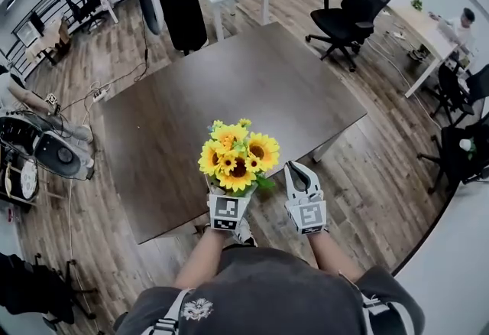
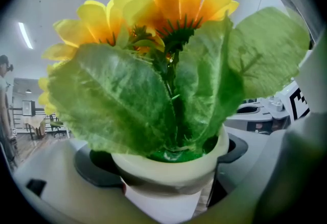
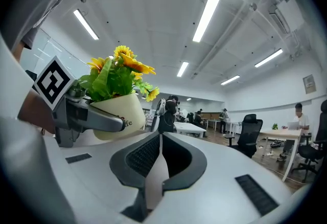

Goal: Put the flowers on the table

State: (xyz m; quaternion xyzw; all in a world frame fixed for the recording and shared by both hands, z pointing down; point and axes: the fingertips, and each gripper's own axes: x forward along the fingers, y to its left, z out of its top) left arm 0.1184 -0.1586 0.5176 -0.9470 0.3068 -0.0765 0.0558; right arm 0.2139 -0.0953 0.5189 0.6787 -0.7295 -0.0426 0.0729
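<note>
- Holding the flowers (image 1: 238,156) in the left gripper (image 1: 228,200): jaws clamped on either side of the cream pot (image 2: 168,166), one on each flank just under the rim.
- Pot is upright, stems running vertical, blooms on top. No tilt that I can see in the right gripper view.
- Right gripper (image 1: 296,169) is empty, jaws closed together with nothing between them. It sits just beside the pot on its right, apart from it.
- Key relation: the table (image 1: 229,58) lies ahead of and below the pot. In the head view the flowers overlap the table's near edge, so the pot looks to be over or just short of that edge. Can't tell the height above the top from these views.
- Left hand is the only one loaded, so my read is the move is its alone: forward past the edge, then straight down along the pot's vertical axis.
- Risk as I judge it: setting down too near the edge. Tabletop ahead is bare, so go further in before opening.
</note>
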